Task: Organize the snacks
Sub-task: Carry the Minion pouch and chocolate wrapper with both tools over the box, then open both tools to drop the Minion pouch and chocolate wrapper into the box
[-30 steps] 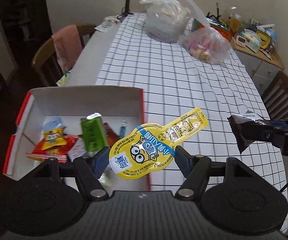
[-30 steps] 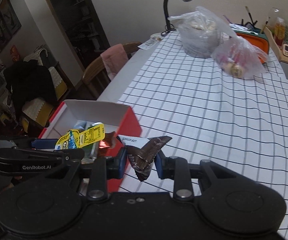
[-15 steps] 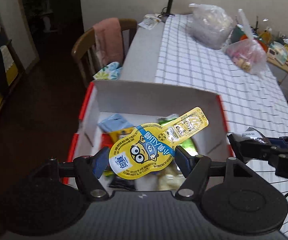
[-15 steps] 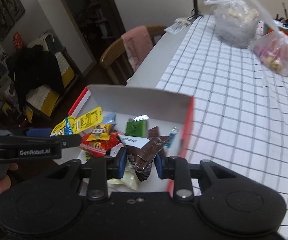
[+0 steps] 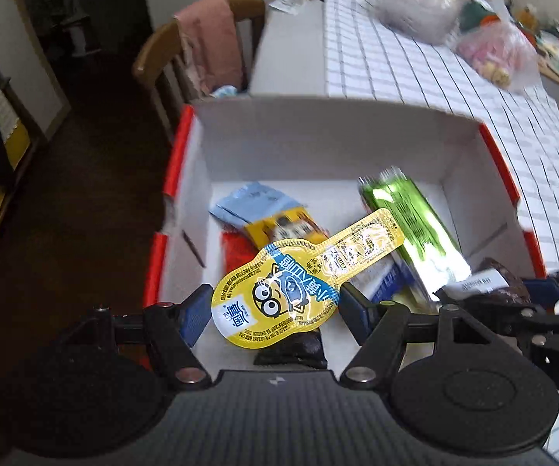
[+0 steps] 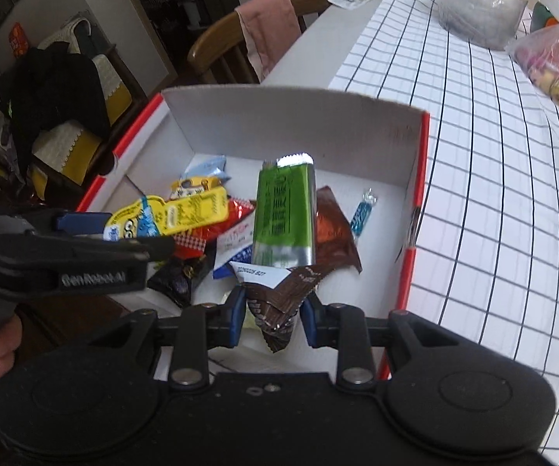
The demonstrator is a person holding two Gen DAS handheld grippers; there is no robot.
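Open cardboard box w/ white inside and red outer walls point(image 5: 318, 143) point(image 6: 291, 120) sits at the edge of a table under a white tablecloth w/ black grid lines point(image 6: 493, 178) point(image 5: 396, 70).

In the box: a shiny green foil snack pack point(image 6: 283, 213) point(image 5: 411, 217) lying roughly mid-box, a light blue wrapper point(image 5: 256, 202) point(image 6: 205, 167) toward the far left, a yellow pack w/ cartoon print point(image 5: 291, 229) just beside it, a red wrapper point(image 6: 236, 209) point(image 5: 236, 248), a reddish-brown foil pouch point(image 6: 333, 229) right of the green pack, a small blue twist-wrapped candy point(image 6: 363, 213) near the right wall, and a black wrapper point(image 6: 178, 275) point(image 5: 291, 345) at the near side. Pieces overlap in a loose pile; far floor of the box is bare.

Left gripper point(image 5: 275, 308) is clamped on a yellow bottle-shaped jelly pouch w/ goggle-eyed cartoon face point(image 5: 298, 279) point(image 6: 166, 215), pads pressing its round end, neck pointing up-right; held above the box contents.

Right gripper point(image 6: 269, 312) point(image 5: 512, 291) is clamped on a dark brown crinkled candy wrapper w/ white label point(image 6: 279, 295) point(image 5: 485, 283), held over the near right part of the box.

Farther along the table: two clear plastic bags point(image 6: 477, 0) w/ food. A wooden chair w/ pink cloth over its back point(image 6: 267, 27) point(image 5: 209, 42) stands beside the table.
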